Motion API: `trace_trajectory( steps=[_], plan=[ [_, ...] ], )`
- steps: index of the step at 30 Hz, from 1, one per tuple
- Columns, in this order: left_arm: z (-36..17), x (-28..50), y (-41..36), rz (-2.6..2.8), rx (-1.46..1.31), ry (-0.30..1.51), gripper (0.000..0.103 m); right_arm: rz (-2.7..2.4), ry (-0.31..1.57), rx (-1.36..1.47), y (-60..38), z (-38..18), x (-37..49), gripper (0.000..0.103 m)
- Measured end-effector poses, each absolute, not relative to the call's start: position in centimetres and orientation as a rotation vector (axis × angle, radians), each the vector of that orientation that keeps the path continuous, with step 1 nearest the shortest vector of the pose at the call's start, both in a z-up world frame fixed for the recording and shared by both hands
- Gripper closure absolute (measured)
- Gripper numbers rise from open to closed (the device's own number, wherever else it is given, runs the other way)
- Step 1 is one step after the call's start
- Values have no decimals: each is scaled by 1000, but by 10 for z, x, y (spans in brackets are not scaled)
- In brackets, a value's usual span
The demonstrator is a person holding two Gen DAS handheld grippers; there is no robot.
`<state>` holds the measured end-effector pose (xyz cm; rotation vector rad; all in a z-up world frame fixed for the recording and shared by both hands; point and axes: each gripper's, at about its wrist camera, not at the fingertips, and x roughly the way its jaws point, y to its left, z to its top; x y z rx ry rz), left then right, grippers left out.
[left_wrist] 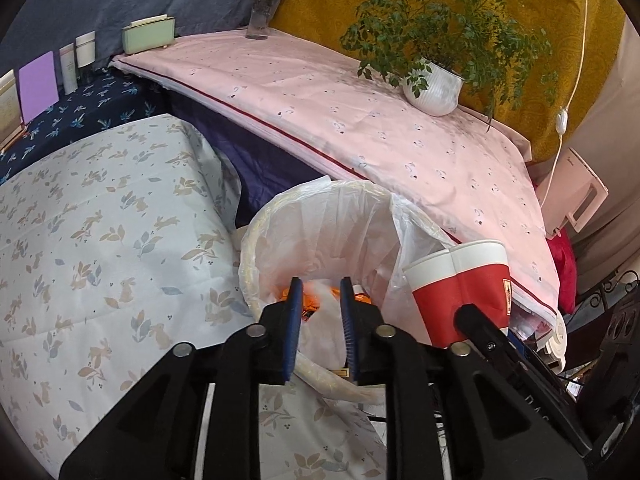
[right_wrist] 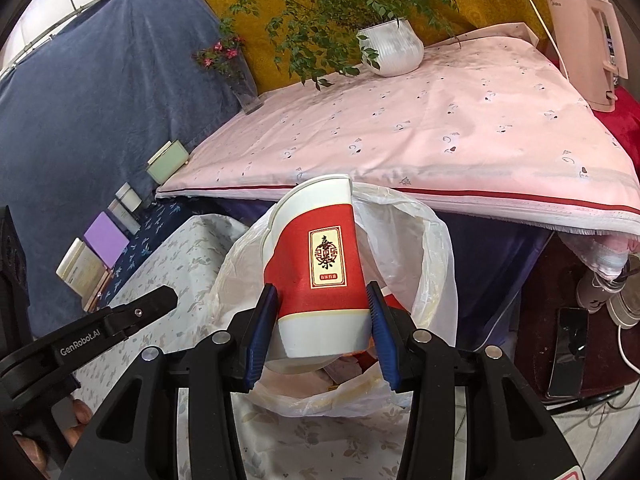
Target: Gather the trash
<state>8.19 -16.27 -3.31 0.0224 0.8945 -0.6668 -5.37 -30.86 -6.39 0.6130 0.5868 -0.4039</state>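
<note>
A round bin lined with a white plastic bag stands between two covered tables; it also shows in the right wrist view. Orange wrapper trash lies inside it. My right gripper is shut on a stack of red and white paper cups, held tilted over the bin's mouth; the cups also show in the left wrist view. My left gripper is open and empty, its fingers over the bin's near rim.
A pink-covered table behind the bin holds a potted plant and a flower vase. A leaf-print cloth surface lies left. A pink kettle, cables and a phone sit right.
</note>
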Motion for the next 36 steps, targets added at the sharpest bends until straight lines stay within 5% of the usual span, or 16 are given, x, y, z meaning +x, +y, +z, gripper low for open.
trace_trajectory(
  steps=[5,26,28,36],
  plan=[
    [-34,83,-157,-648,17,892,73,-396,588,613,-307,-64,-50,59],
    [-42,91,-132,-577,0,903,70,-347,600,535,-288,-54,-16,59],
    [-42,91,-131,-570,-1,902,60,-347,597,526,-286,-53,-14,58],
    [-40,87,-123,-535,7,878,47,-355,590,497,-281,-45,-17,50]
  ],
)
